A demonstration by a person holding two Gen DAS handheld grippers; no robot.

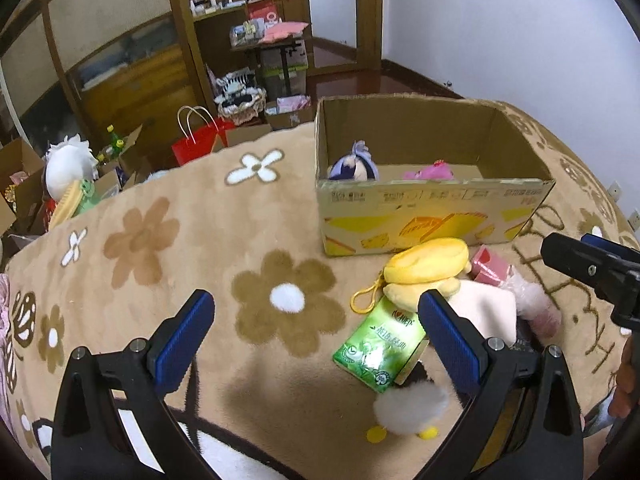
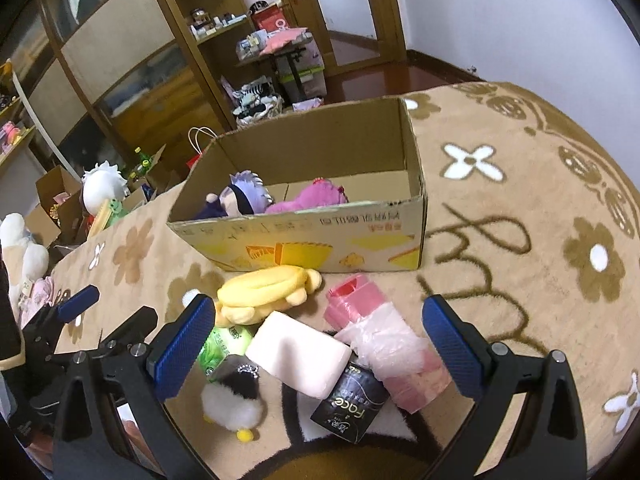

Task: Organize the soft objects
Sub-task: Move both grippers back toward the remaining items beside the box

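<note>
Both the left gripper point(image 1: 316, 320) and right gripper point(image 2: 318, 324) gape wide, empty, over the soft pile; next likely: grasp the yellow plush point(image 2: 266, 290) for the cardboard box point(image 2: 320, 236) beyond.

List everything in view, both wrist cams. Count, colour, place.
cardboard box: 1, brown with yellow print, open, on the blanket
purple-haired doll: 1, purple, inside the box, left side
pink plush: 1, magenta, inside the box, beside the doll
yellow plush: 1, yellow, on the blanket in front of the box
white block: 1, off-white, middle of the pile
green tissue pack: 1, green, under the yellow plush's near edge
pink plastic packs: count unclear, pink, right of the pile
black Face pack: 1, black, near edge of the pile
penguin plush: 1, white and black, yellow feet, nearest the camera
blanket: 1, tan, flower pattern
left gripper: jaws open, empty
right gripper: jaws open, empty, over the pile
</note>
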